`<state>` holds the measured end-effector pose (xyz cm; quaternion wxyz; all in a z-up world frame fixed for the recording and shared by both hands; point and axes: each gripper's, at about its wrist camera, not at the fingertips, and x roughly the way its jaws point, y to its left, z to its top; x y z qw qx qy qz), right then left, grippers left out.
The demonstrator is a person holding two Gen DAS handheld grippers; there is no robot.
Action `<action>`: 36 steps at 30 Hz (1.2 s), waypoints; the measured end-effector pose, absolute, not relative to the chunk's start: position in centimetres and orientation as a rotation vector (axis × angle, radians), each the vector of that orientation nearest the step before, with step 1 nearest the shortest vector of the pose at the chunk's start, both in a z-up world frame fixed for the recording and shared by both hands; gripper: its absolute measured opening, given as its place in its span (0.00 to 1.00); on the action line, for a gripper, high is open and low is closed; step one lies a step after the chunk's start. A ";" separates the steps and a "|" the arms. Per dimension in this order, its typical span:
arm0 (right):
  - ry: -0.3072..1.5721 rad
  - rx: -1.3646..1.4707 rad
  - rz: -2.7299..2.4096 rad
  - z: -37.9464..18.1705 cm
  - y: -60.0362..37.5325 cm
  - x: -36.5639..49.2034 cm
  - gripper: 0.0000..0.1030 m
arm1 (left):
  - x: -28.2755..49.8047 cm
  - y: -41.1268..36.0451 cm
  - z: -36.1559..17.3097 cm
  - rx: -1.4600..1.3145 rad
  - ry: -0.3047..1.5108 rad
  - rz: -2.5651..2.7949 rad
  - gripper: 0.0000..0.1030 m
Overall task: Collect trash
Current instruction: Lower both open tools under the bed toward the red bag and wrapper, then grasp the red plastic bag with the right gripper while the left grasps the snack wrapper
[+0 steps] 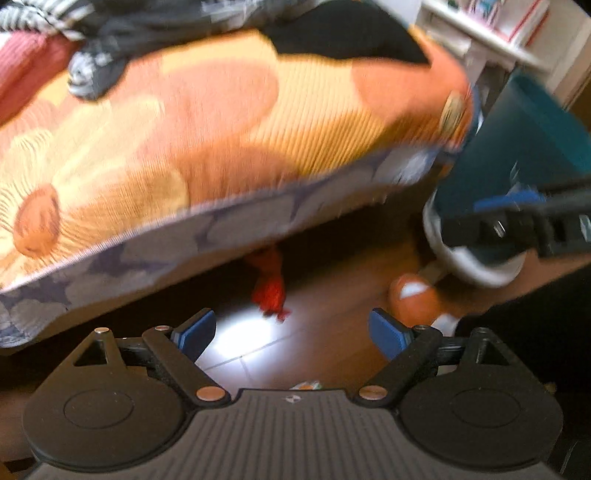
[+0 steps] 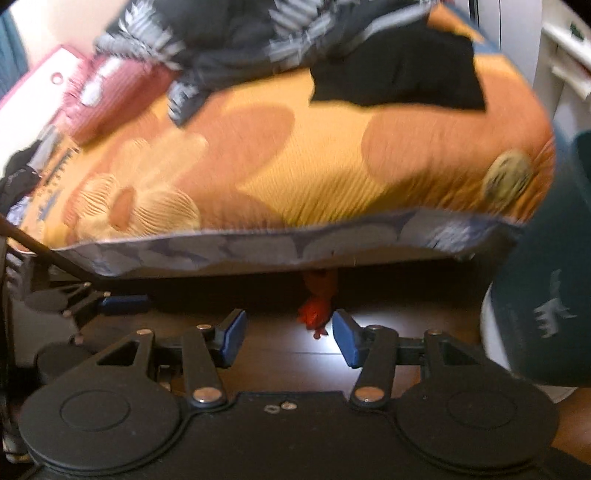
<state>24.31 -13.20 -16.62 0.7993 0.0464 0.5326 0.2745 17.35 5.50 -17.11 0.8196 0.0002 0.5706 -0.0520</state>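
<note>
A crumpled red scrap (image 1: 271, 290) lies on the wooden floor under the bed's edge. My left gripper (image 1: 291, 332) hovers over the floor just short of it, open, with nothing between its blue pads. In the right wrist view the same red scrap (image 2: 317, 310) sits just beyond my right gripper (image 2: 290, 338), which is open and empty. A teal bin (image 1: 517, 147) with a white base stands at the right by the bed corner. A small pale wrapper (image 1: 304, 386) shows at the left gripper's body. The picture is blurred.
The bed (image 1: 221, 122) has an orange flowered cover with dark clothes at the back. A round biscuit-like disc (image 2: 508, 179) rests near its corner. An orange rounded object (image 1: 413, 299) sits on the floor beside the bin. White shelves (image 1: 491, 33) stand behind the bin.
</note>
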 end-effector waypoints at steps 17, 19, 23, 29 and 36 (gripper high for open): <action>1.348 0.044 0.500 -37.1 -3.5 31.1 0.51 | 17.6 7.2 -36.7 0.216 1.522 -0.347 0.88; 1.364 0.037 0.492 -39.1 -2.8 31.6 0.51 | 17.2 6.9 -38.8 0.242 1.543 -0.383 0.88; 1.386 0.054 0.455 -42.7 -1.8 32.5 0.51 | 16.2 5.9 -42.9 0.326 1.594 -0.440 0.88; 1.430 0.066 0.448 -47.2 0.3 33.1 0.51 | 15.0 5.4 -47.1 0.338 1.612 -0.525 0.88; 1.430 0.033 0.400 -50.7 2.2 34.5 0.51 | 14.1 5.7 -51.2 0.294 1.639 -0.543 0.87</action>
